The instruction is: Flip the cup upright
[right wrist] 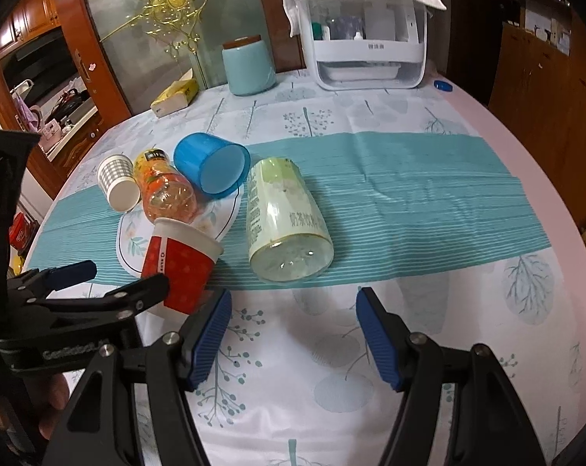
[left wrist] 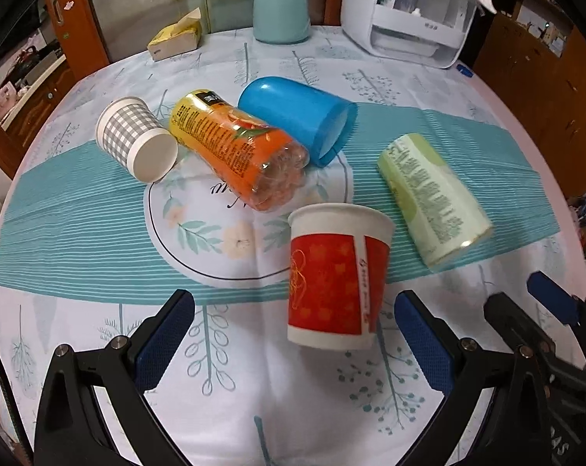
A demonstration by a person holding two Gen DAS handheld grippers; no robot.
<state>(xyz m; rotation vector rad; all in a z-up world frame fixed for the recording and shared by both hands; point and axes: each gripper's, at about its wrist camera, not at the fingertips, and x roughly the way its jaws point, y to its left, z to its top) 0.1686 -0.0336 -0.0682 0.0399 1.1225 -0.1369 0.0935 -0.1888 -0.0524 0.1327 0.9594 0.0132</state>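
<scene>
A red paper cup [left wrist: 335, 275] with a white rim stands upright on the tablecloth, mouth up; it also shows in the right wrist view [right wrist: 180, 264]. My left gripper [left wrist: 293, 334] is open, its blue pads either side of the cup's base without touching it. My right gripper [right wrist: 293, 334] is open and empty, just right of the left one, in front of a pale green bottle [right wrist: 285, 225]. A grey checked paper cup [left wrist: 136, 138] and a blue plastic cup [left wrist: 300, 116] lie on their sides further back.
An orange juice bottle [left wrist: 234, 151] lies between the checked and blue cups. The pale green bottle [left wrist: 432, 194] lies right of the red cup. At the back stand a teal jar [left wrist: 280, 11], a tissue box [left wrist: 174, 39] and a white organiser [left wrist: 409, 19].
</scene>
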